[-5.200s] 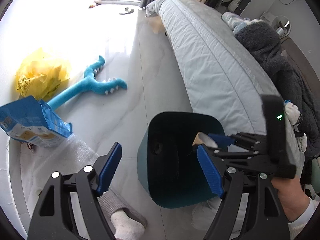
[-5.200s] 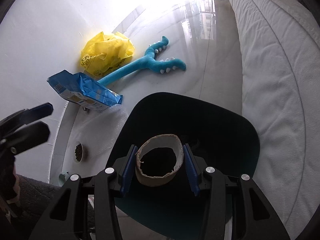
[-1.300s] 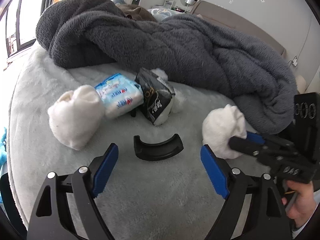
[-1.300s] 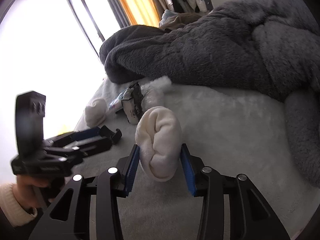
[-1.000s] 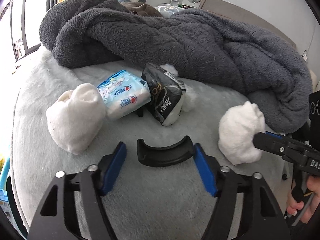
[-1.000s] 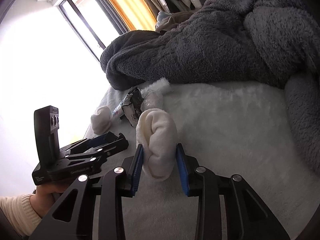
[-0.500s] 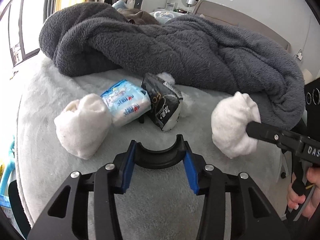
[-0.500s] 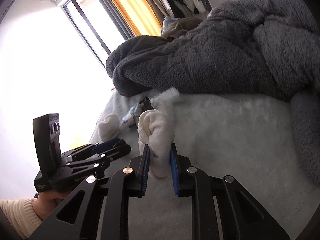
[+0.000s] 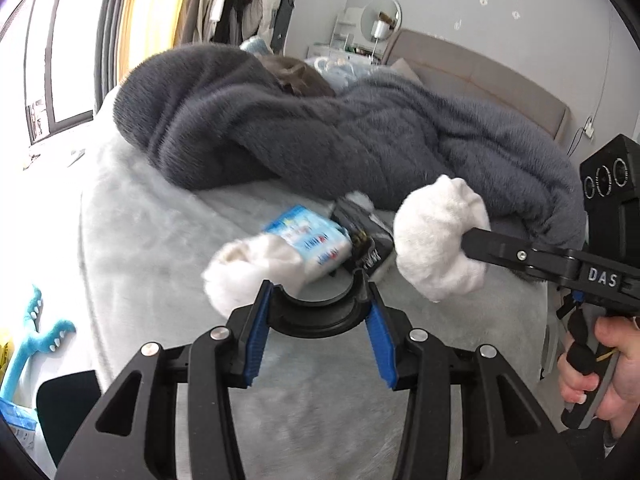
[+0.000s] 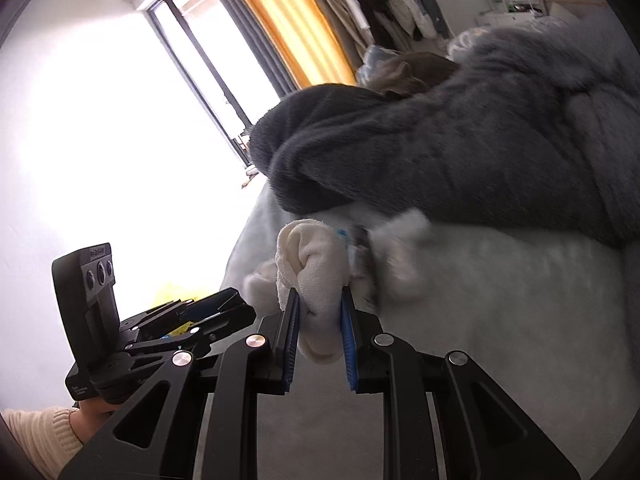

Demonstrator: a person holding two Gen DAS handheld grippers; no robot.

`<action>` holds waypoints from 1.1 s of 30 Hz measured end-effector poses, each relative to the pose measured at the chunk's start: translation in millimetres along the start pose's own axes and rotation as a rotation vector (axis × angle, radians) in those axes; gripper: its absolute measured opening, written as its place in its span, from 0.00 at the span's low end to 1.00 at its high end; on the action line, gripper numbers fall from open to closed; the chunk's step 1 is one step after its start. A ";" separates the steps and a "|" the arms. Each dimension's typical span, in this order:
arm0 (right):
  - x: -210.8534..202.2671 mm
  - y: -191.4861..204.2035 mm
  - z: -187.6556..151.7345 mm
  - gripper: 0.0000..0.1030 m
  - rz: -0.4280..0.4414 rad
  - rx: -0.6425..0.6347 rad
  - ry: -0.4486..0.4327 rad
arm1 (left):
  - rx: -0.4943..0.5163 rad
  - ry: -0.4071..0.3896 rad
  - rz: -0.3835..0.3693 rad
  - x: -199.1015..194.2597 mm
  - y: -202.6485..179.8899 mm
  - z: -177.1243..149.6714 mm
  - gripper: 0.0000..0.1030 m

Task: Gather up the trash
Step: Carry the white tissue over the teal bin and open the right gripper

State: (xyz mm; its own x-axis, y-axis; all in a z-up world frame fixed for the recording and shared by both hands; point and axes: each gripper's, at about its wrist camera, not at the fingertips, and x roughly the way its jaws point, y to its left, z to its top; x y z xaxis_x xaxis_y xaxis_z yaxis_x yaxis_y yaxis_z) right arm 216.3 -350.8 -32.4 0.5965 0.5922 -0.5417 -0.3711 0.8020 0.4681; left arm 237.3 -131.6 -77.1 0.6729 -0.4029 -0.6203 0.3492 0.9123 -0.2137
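Now both tongs grip firmly: left tongs (image 9: 318, 320) pinch the black curved piece (image 9: 318, 312), right tongs (image 10: 318, 344) squeeze the white wad (image 10: 314, 280) above the bed (image 9: 140, 248) — carry both level to the bin (image 9: 66, 408).

Two black handheld grippers with blue finger pads

The left gripper (image 9: 318, 312) and right gripper (image 10: 319, 338) share black angular frames, silver screws and blue pads (image 9: 256, 340); the right one bears white "DAS" lettering; a cream knit sleeve (image 10: 44, 436) covers the left wrist.
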 end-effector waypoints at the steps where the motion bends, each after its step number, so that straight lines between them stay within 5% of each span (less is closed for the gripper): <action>1: 2.6 6.1 2.7 0.19 0.008 -0.008 -0.004 | 0.002 -0.007 0.005 -5.1 4.2 0.3 0.47; 17: 53.5 100.0 25.1 0.19 0.100 -0.107 0.004 | -0.070 0.036 0.172 -48.9 89.0 -15.8 0.47; 33: 118.6 188.9 8.1 0.19 0.185 -0.220 0.105 | -0.263 0.264 0.293 -64.1 193.6 -69.5 0.48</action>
State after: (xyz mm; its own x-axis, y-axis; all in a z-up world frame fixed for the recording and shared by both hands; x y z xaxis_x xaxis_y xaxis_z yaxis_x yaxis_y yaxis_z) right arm 222.7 -129.8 -2.5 0.4320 0.7252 -0.5362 -0.6186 0.6709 0.4090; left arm 216.4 75.9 -131.2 0.5178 -0.1242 -0.8465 -0.0310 0.9860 -0.1637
